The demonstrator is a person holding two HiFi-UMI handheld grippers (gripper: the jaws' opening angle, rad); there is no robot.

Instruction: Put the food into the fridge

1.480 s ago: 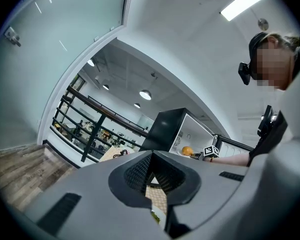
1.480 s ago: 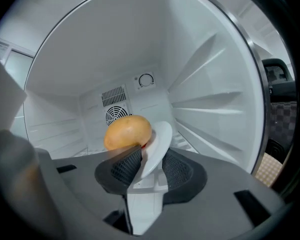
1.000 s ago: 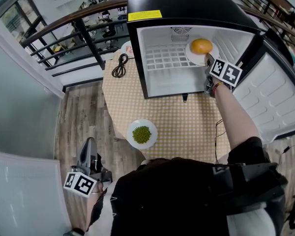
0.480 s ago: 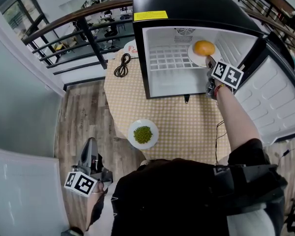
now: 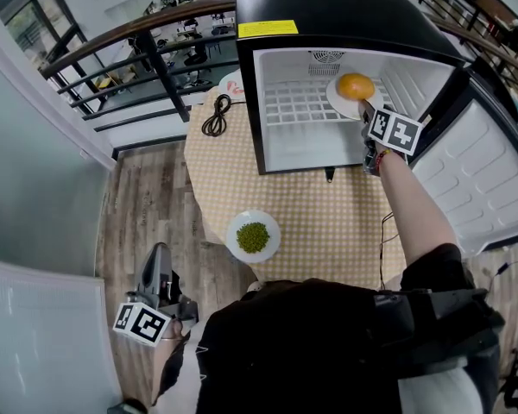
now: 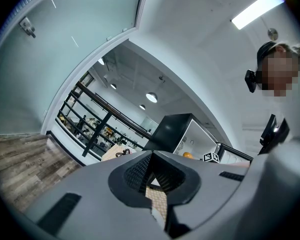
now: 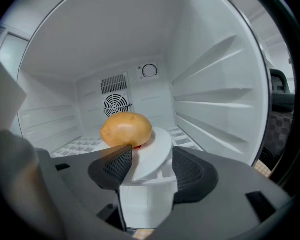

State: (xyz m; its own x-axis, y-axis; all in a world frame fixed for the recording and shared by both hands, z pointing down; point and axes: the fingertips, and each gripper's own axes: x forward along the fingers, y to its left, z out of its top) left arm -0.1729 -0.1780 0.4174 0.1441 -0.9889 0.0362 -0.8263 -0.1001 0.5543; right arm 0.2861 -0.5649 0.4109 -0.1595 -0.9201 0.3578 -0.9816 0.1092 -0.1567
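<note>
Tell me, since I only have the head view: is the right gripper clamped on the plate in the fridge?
Observer: No. The right gripper has just been opening its jaws; the rim of the plate sits between them, unclamped.
Operator: Anything under the bun?
Observer: Something red shows beneath the bun.
Operator: And the left gripper?
Observer: The left gripper has its jaws together, nothing between them.
</note>
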